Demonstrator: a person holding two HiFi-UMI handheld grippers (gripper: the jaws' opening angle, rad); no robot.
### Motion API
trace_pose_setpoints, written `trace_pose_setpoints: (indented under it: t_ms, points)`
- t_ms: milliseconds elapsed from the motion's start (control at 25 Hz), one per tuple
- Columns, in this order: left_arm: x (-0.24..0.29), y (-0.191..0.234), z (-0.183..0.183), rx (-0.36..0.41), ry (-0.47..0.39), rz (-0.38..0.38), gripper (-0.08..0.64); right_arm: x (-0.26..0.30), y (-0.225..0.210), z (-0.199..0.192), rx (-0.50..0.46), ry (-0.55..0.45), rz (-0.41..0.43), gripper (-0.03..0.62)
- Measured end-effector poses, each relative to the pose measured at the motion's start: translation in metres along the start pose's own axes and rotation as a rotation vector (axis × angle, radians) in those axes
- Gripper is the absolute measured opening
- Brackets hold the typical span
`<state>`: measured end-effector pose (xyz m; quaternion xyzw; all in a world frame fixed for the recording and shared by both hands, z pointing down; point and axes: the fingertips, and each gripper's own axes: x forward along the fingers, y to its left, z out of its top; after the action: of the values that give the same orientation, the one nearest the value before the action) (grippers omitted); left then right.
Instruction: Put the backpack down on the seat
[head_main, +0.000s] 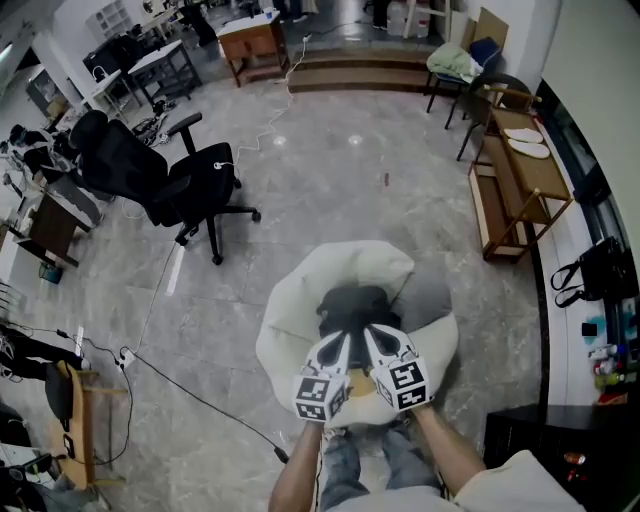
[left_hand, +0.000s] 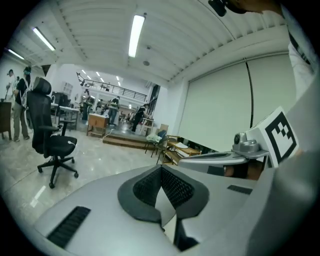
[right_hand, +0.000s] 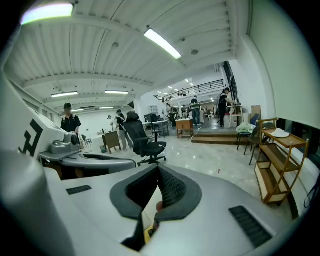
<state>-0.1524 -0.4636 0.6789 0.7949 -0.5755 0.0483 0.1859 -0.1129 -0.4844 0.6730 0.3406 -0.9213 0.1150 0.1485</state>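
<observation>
The backpack (head_main: 356, 304) lies in the hollow in the middle of the seat (head_main: 290, 310), a pale beanbag on the floor right in front of your legs. It shows as a dark grey lump. Its near edge is hidden behind your tools, so you cannot tell which end is its top or which way its long axis runs. The part that shows is a little wider across than it is deep.

Your left gripper (head_main: 343, 339) and right gripper (head_main: 373, 334) are side by side, nearly touching, and both point away from you over the near edge of the backpack. In the left gripper view, the left gripper (left_hand: 161, 169) has its jaws pressed together at the tips with nothing between them. In the right gripper view, the right gripper (right_hand: 157, 169) is closed the same way. Both look out level across the room, and neither shows the backpack.

The floor (head_main: 330, 190) is polished grey stone with a glossy shine. A black office chair (head_main: 165, 185) stands well off to your left, and a white cable (head_main: 262, 125) trails across the floor beyond it. A wooden rack (head_main: 520, 180) stands along the right wall, and a low wooden step (head_main: 360, 70) crosses the far end.
</observation>
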Motion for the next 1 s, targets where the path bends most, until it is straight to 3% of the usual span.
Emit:
trace_pose_setpoints:
  t_ms: [280,560,760,1000]
  points:
    - [-0.058,-0.025,0.049,0.000,-0.087,0.009,0.031,-0.045,0.043,0.055,-0.029,-0.104,0.014,0.028]
    - [-0.103,-0.043,0.091,0.070,-0.167,0.011,0.031,-0.086,0.074,0.098,-0.077,-0.210,-0.008,0.028]
    - [-0.125,-0.037,0.106,0.086,-0.198,0.010,0.031,-0.099,0.095,0.106,-0.073,-0.237,-0.029,0.027]
    - [-0.137,-0.039,0.113,0.107,-0.217,-0.048,0.031,-0.106,0.107,0.108,-0.076,-0.255,-0.080,0.027]
